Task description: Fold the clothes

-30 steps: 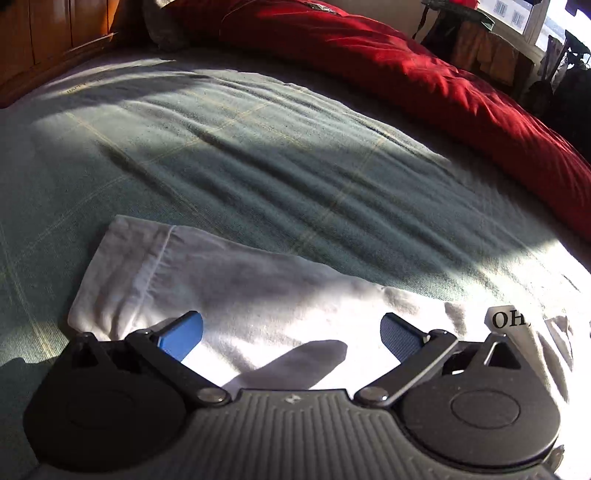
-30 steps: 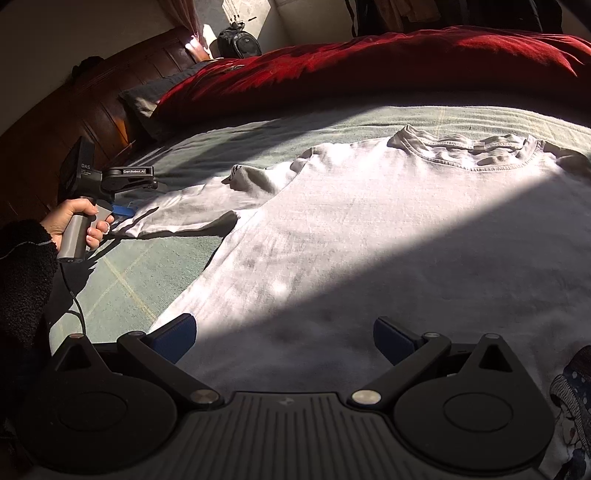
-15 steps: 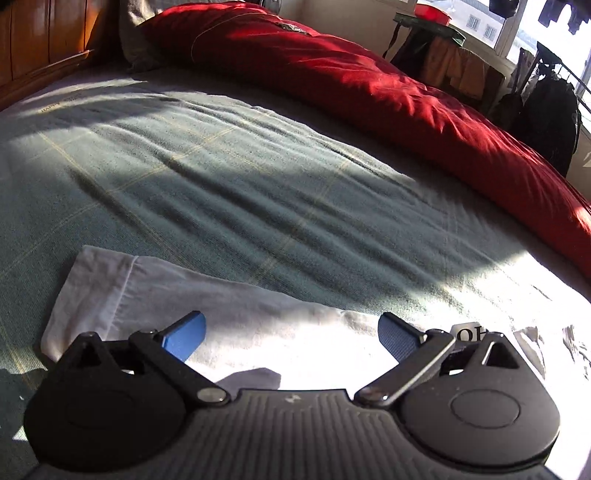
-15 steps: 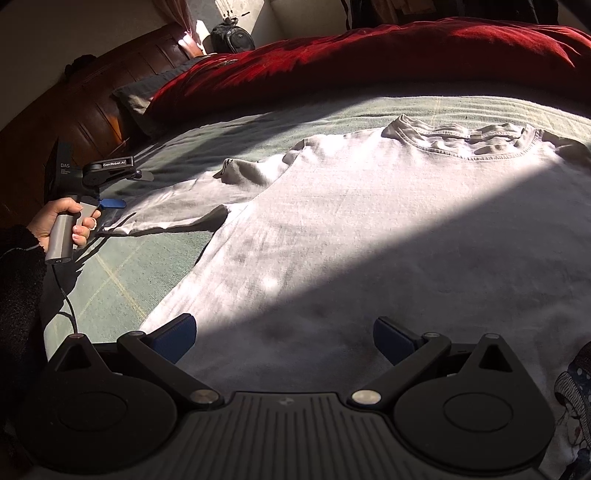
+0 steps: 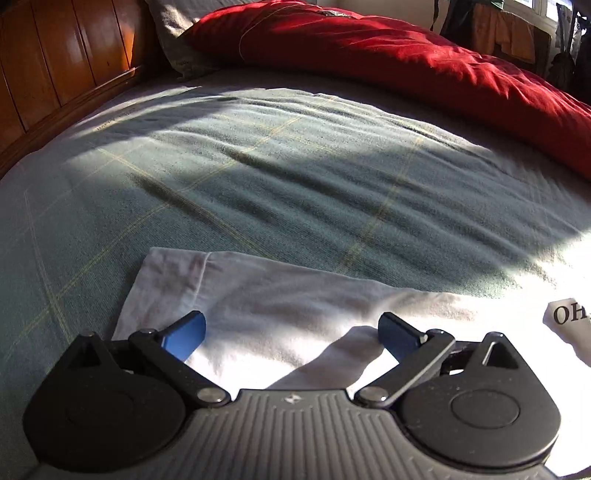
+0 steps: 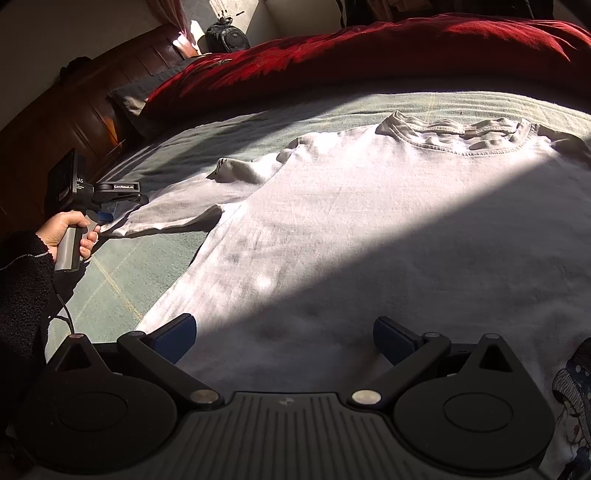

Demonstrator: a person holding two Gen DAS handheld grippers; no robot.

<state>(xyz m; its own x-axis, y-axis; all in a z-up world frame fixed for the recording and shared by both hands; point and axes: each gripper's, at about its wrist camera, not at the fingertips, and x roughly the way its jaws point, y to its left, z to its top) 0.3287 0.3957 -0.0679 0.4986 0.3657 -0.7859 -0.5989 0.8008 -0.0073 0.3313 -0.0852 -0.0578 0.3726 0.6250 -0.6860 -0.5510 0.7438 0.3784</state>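
- Shirt (image 6: 369,229): white tee, spread flat on green bedspread (image 5: 277,177), fills centre of right wrist view; collar (image 6: 465,134) at upper right of frame, bunched.
- Lower half of shirt body in shadow, upper half sunlit.
- Sleeve (image 5: 280,314): lies flat, runs from lower centre toward lower left of left wrist view; hemmed cuff end at left. In right view same sleeve (image 6: 184,206) extends to centre left of frame.
- Small folded-over bit of fabric with black print "OH" (image 5: 569,315) at right edge of left view; shoulder area, partly blown out by sun.
- Left gripper (image 5: 291,332): jaws wide, blue pads (image 5: 186,336) either side of sleeve, low over it. Cannot tell if pads touch cloth. Nothing held.
- Right view shows left gripper (image 6: 110,206) at centre left of frame, at sleeve cuff, handle in a hand (image 6: 70,230) with dark fuzzy sleeve cuff.
- Right gripper (image 6: 284,338): jaws wide, nothing between them, sits over lower shirt body at bottom centre of frame, in shadow.
- Red duvet (image 6: 369,55) bunched across top of frame, beyond the shirt; also upper right in left view.
- Wooden headboard (image 5: 55,66) upper left of left view; grey pillow (image 5: 173,33) just beside it.
- Printed graphic (image 6: 572,391) on fabric at lower right edge of right view; too cropped to identify.
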